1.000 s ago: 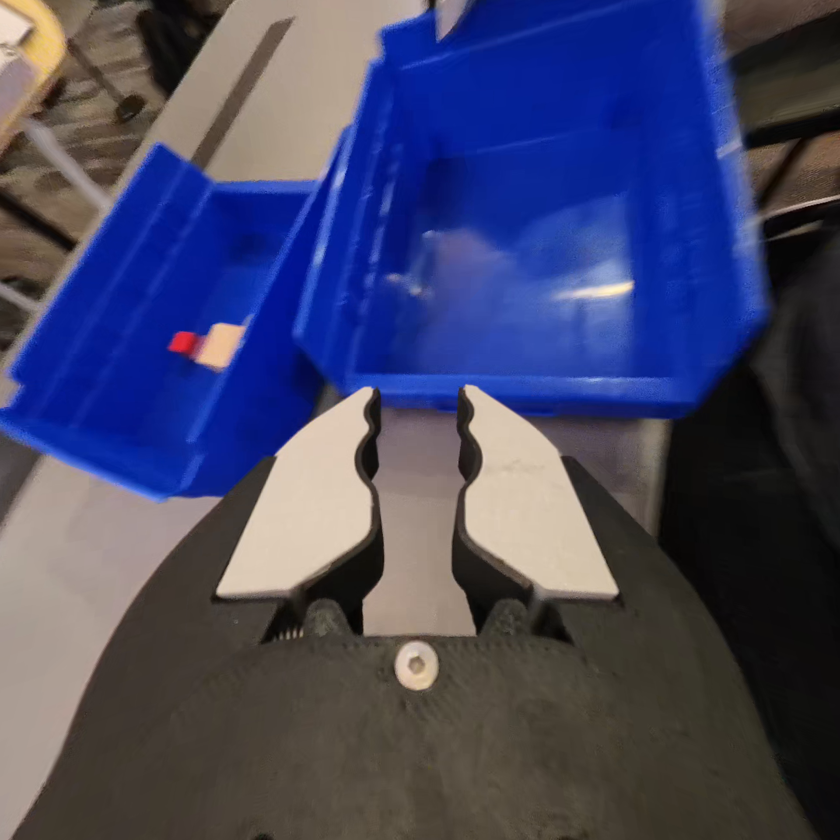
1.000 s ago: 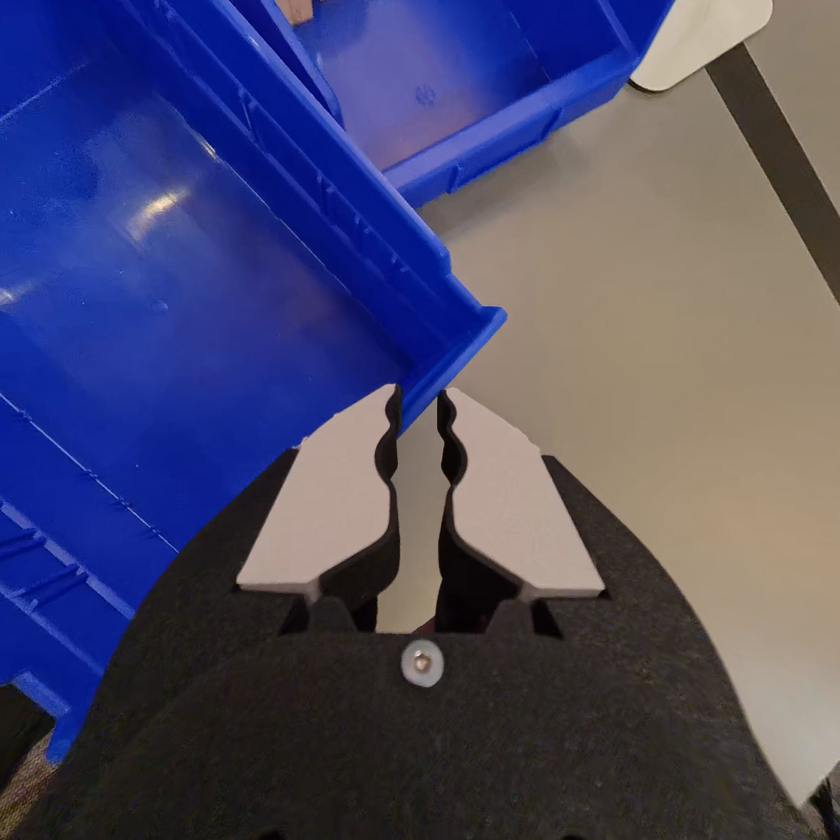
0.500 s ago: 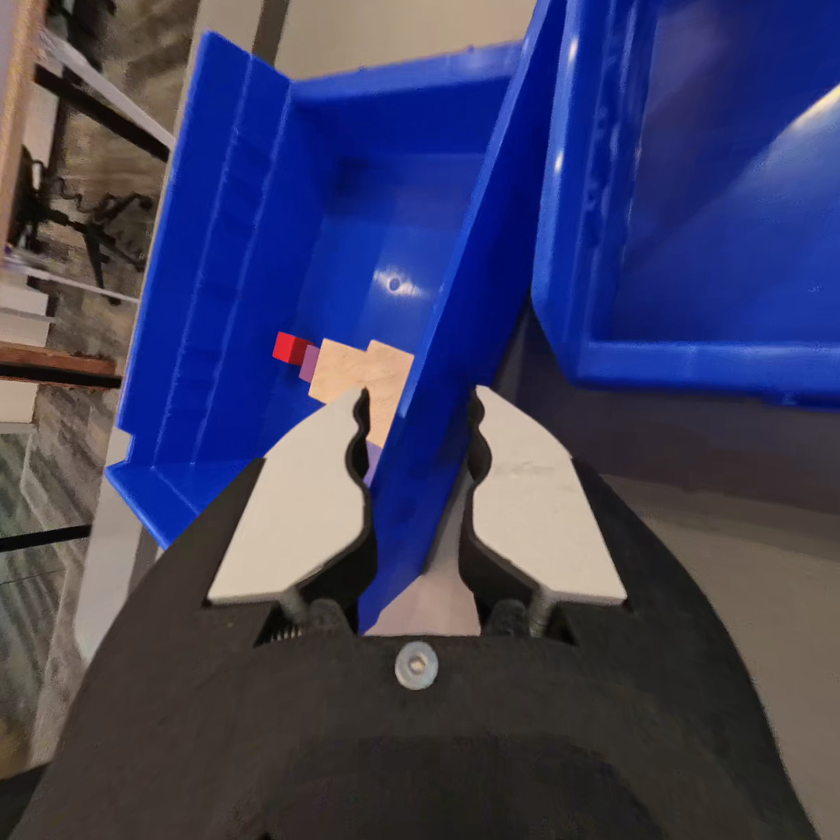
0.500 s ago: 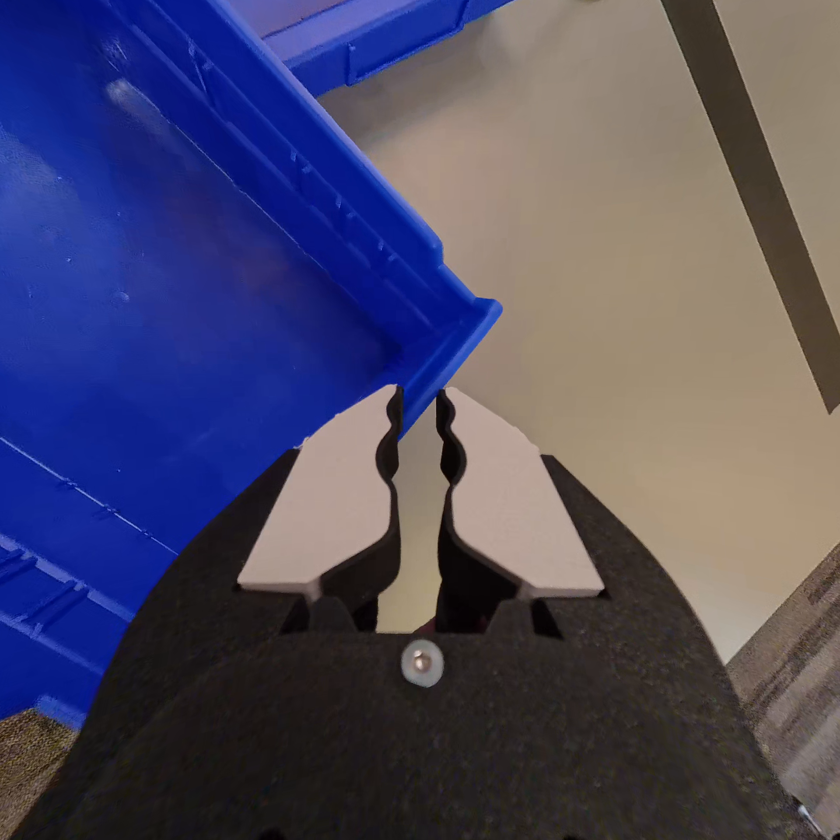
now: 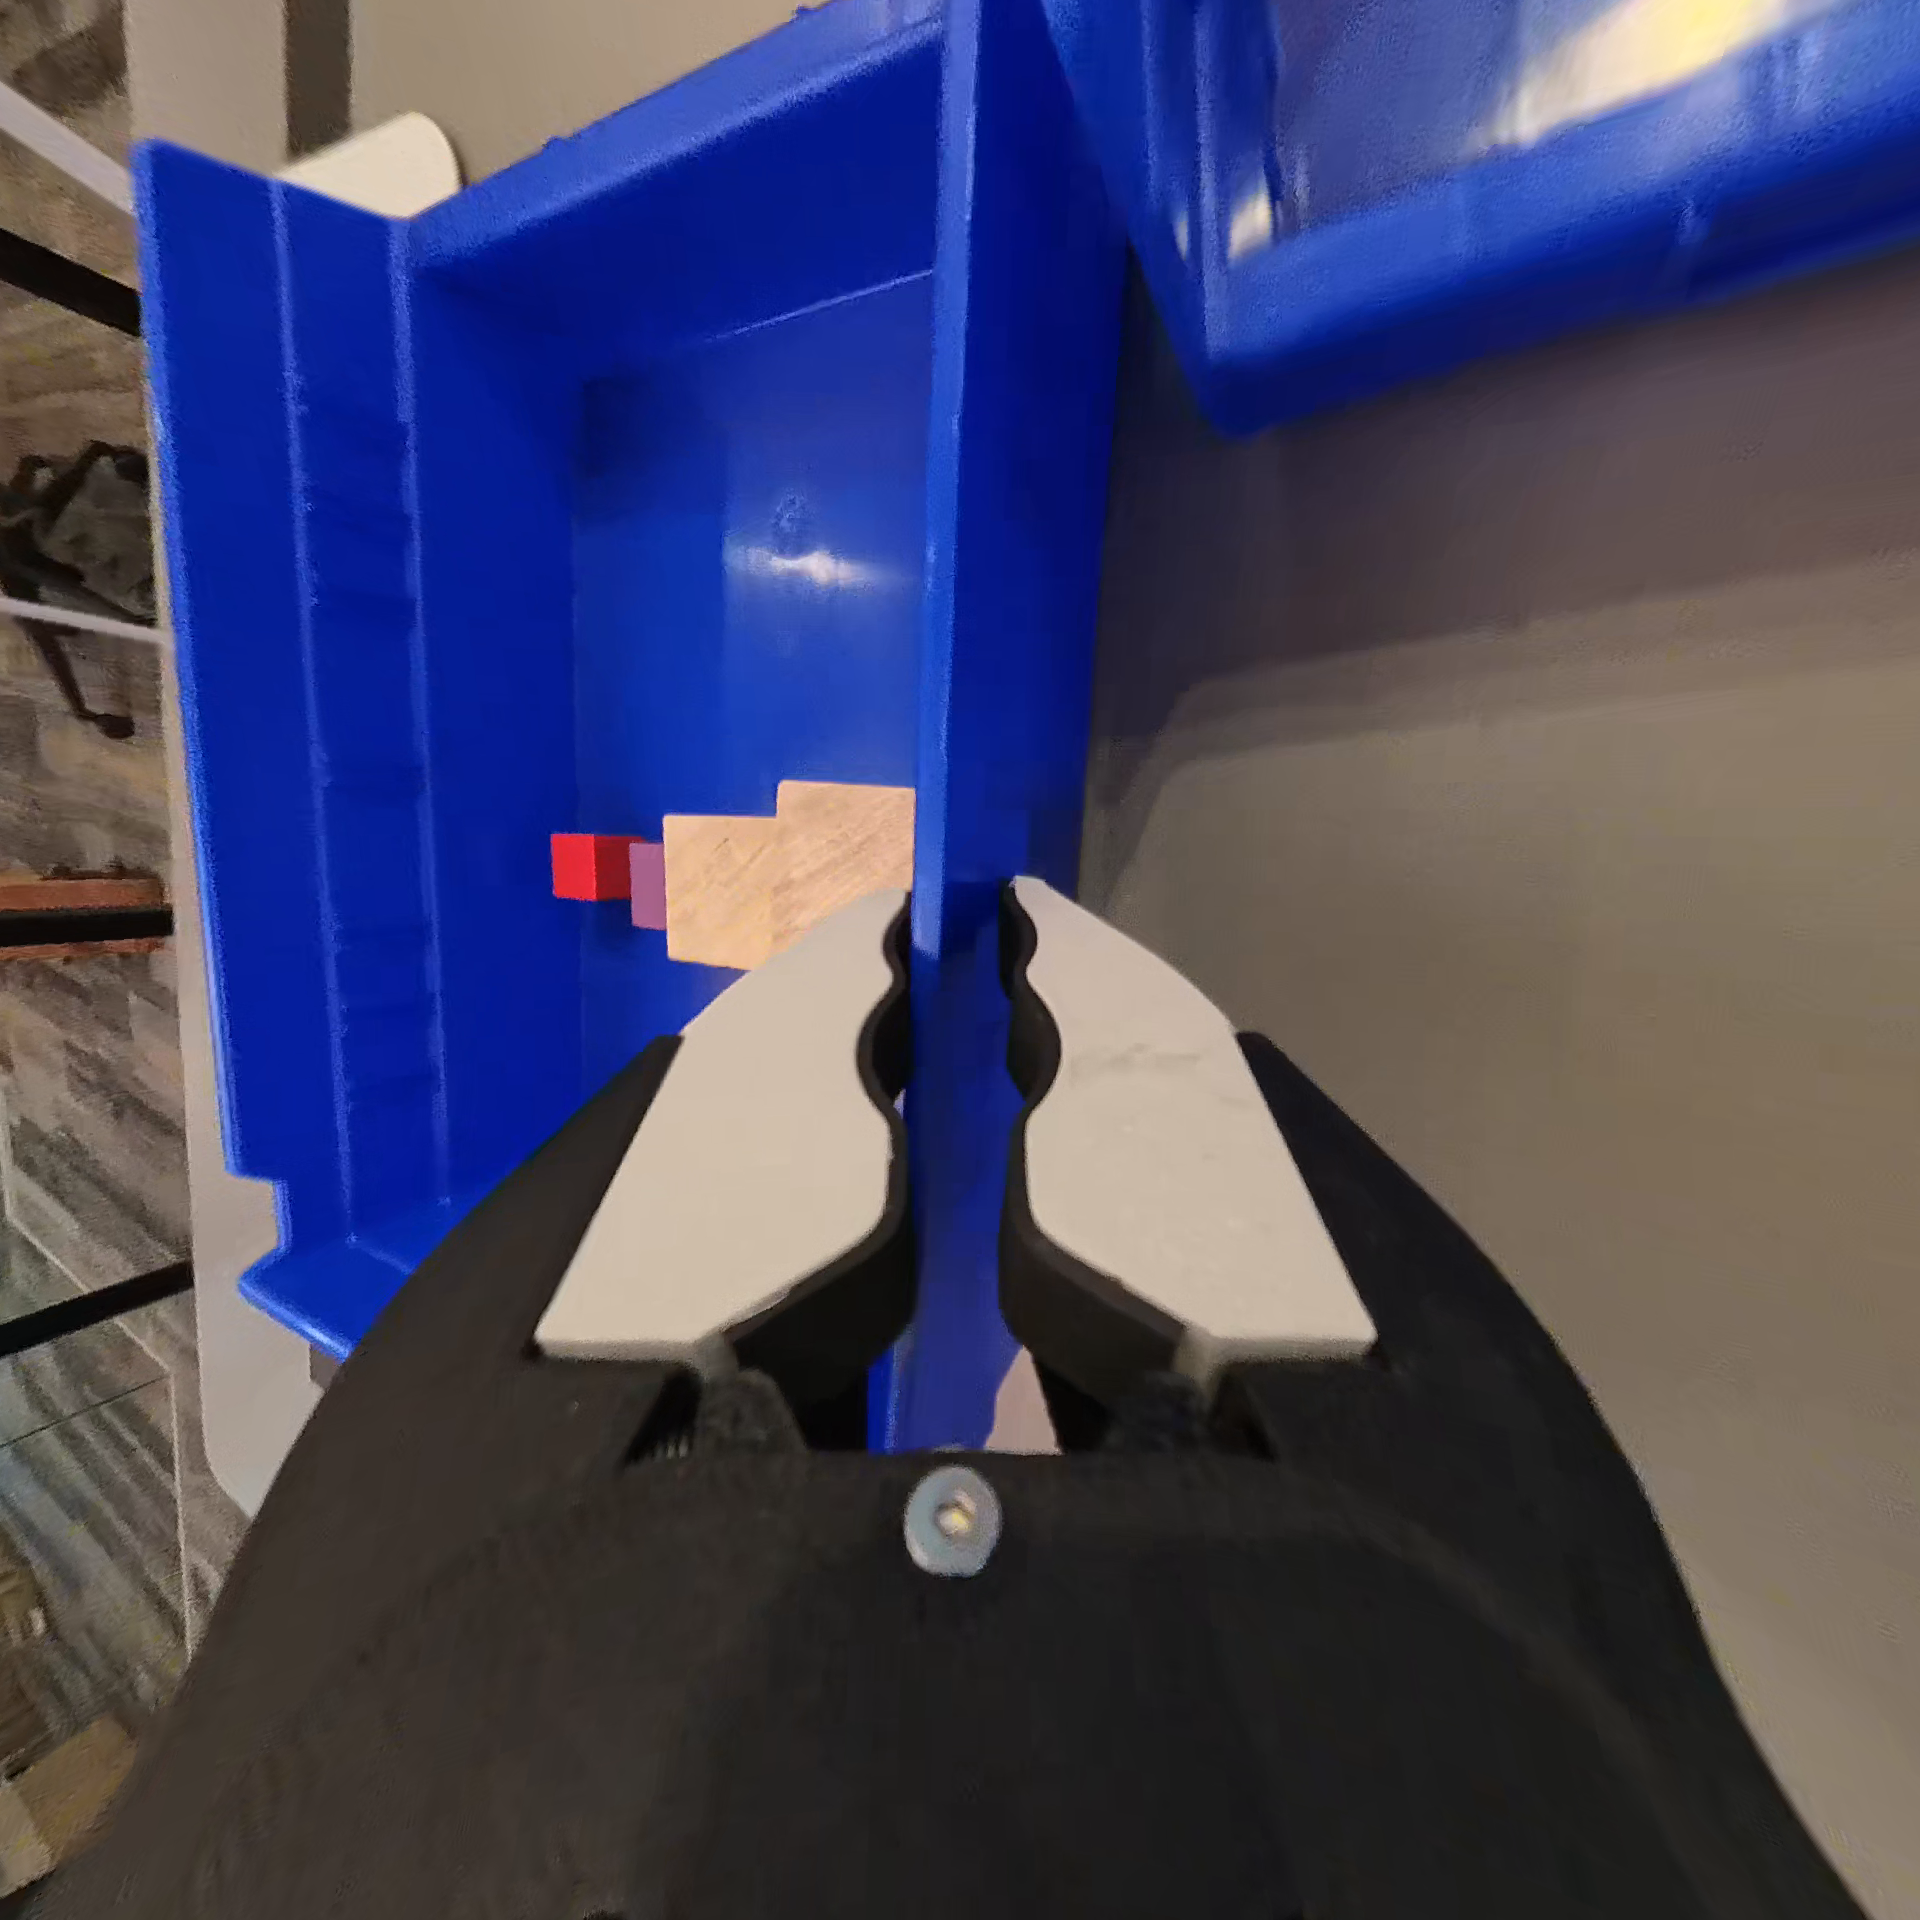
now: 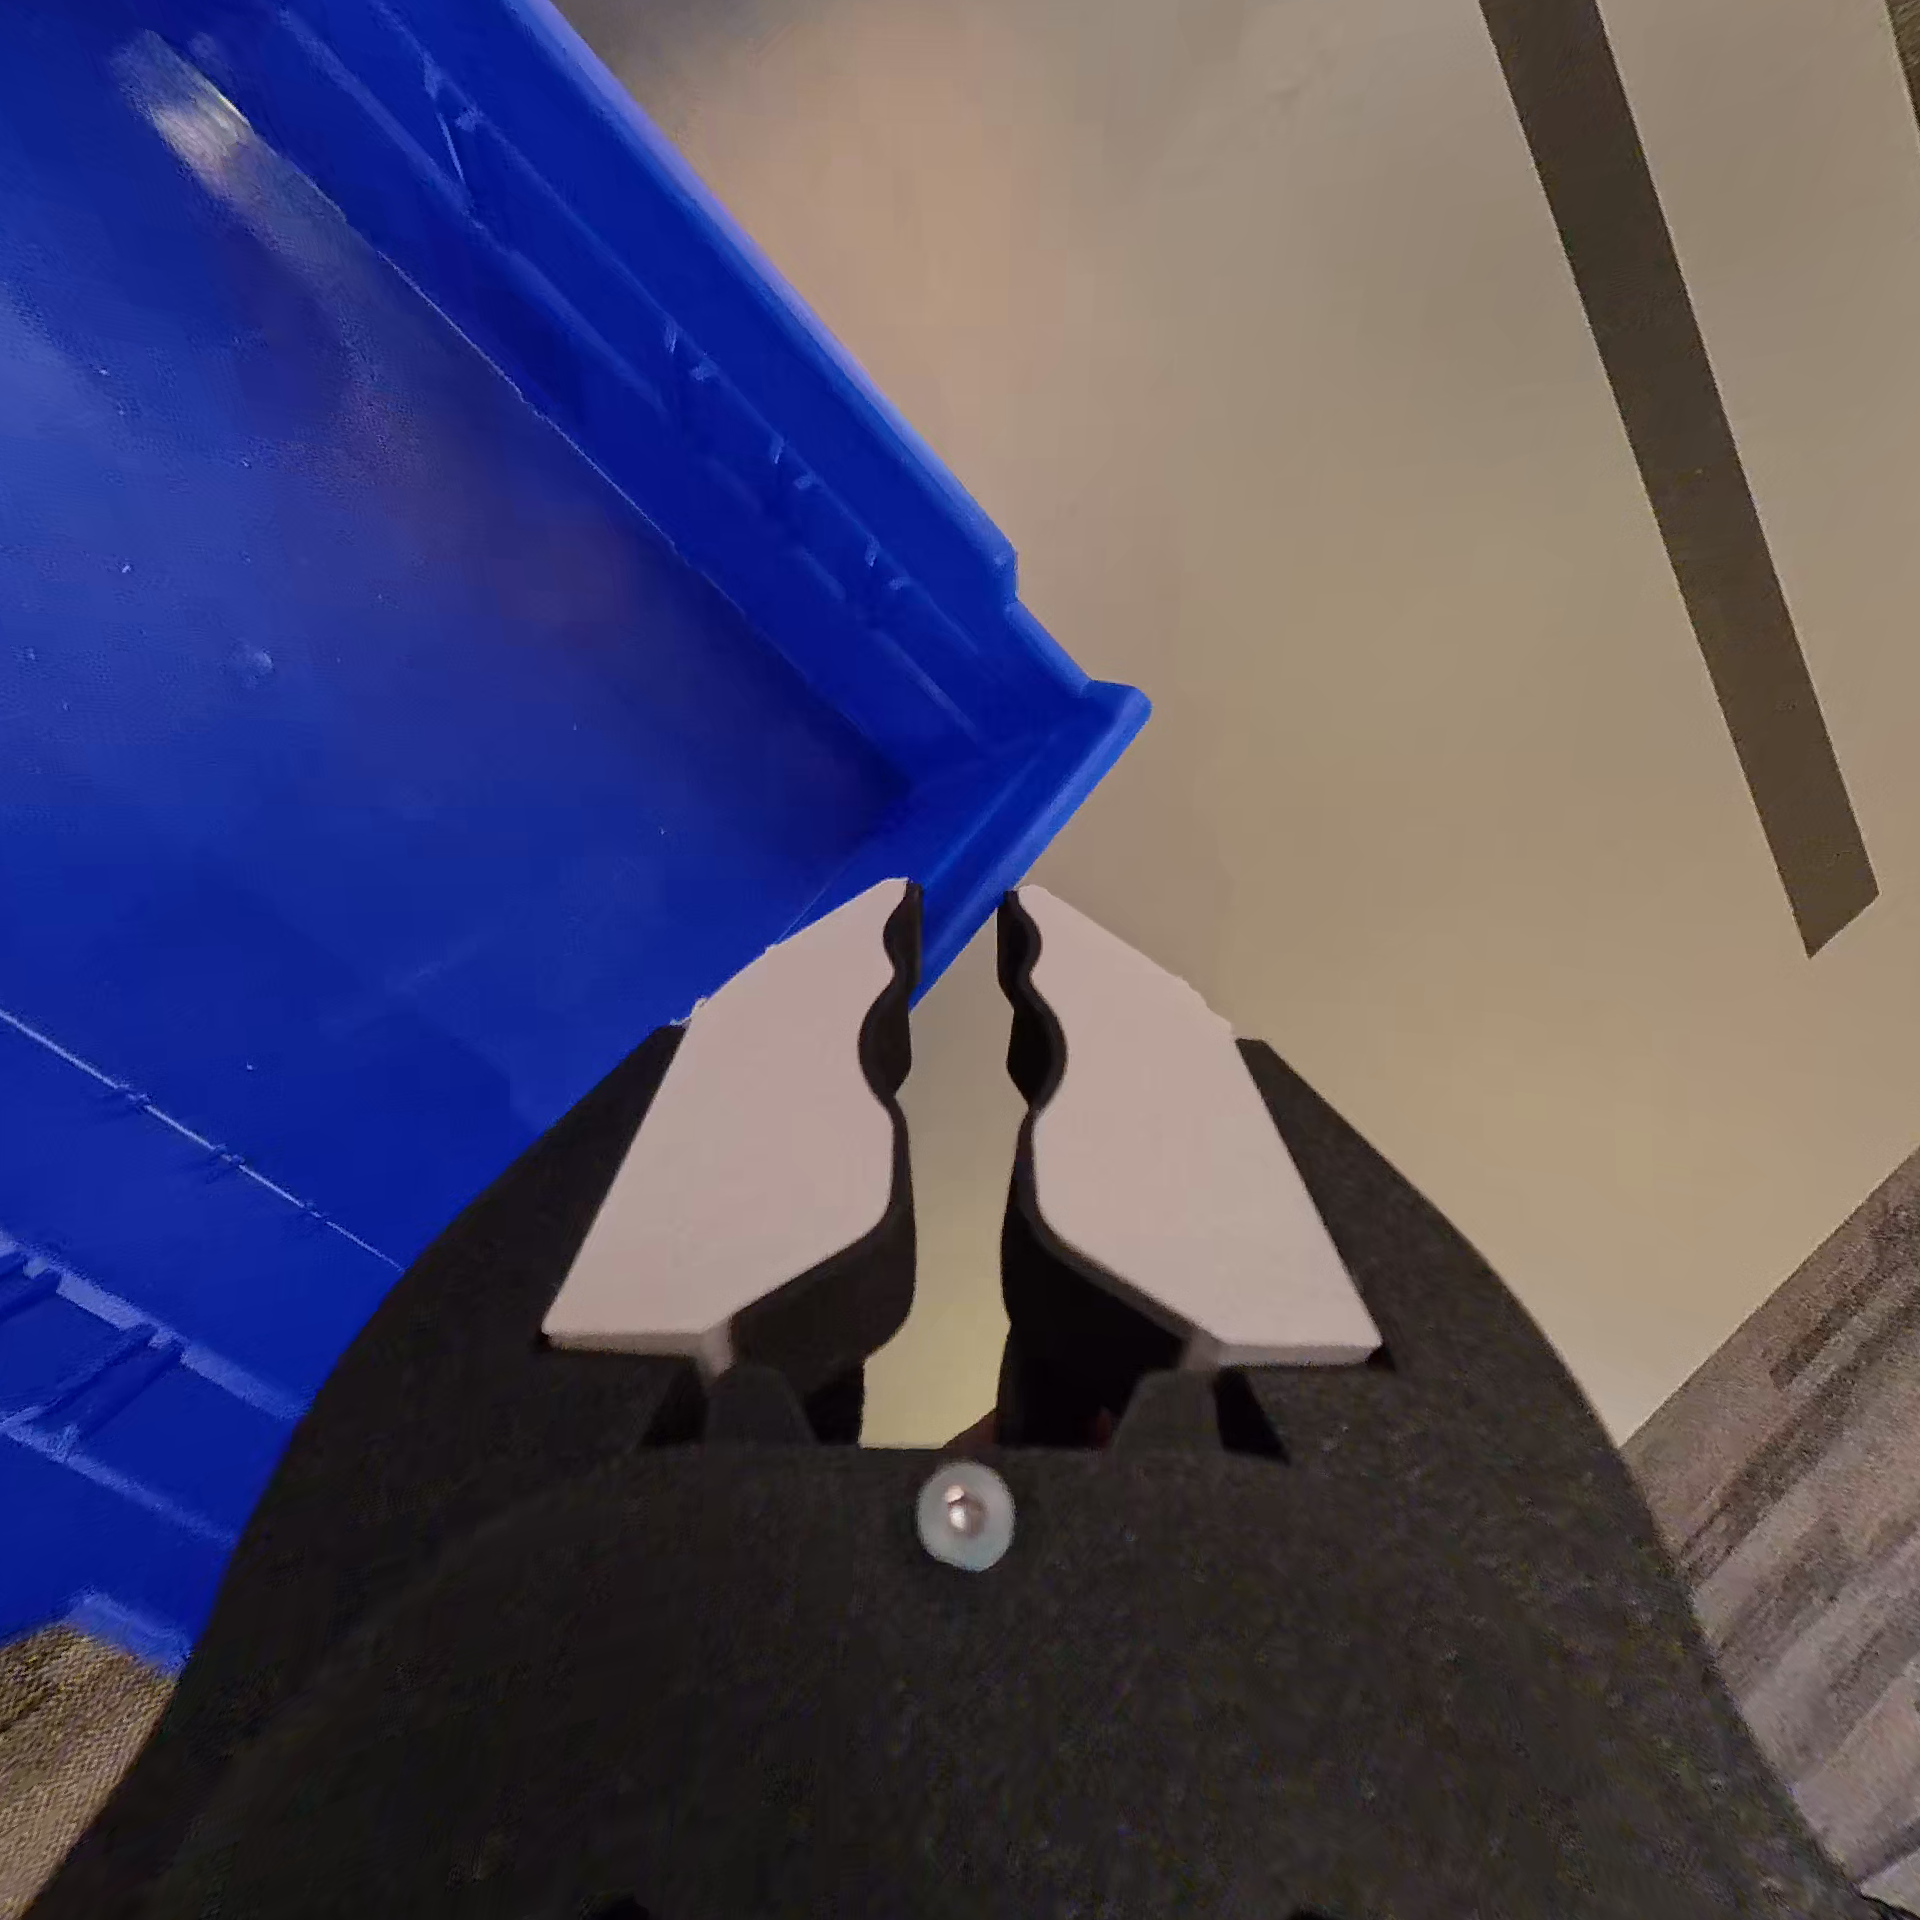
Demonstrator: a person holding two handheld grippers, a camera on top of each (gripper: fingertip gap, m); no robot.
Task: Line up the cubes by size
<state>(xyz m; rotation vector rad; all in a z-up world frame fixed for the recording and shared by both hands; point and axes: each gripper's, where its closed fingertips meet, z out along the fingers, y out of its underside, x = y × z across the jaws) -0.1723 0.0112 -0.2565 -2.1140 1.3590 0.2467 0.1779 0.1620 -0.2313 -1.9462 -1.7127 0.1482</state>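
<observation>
Four cubes (image 5: 727, 883) in a touching row on the floor of a glossy blue plastic bin (image 5: 499, 644): small red (image 5: 582, 864), matte purple (image 5: 646, 883), then two larger, pale and wood-grained, the biggest against the bin's thin side wall (image 5: 951, 623). Just left of the left gripper (image 5: 954, 914), black wavy pads pinching that wall from both sides. Second blue bin (image 6: 416, 623), ribbed along its rim, corner clamped in the right gripper (image 6: 958, 914). Beige tabletop (image 6: 1351, 520) below, dark stripe across.
</observation>
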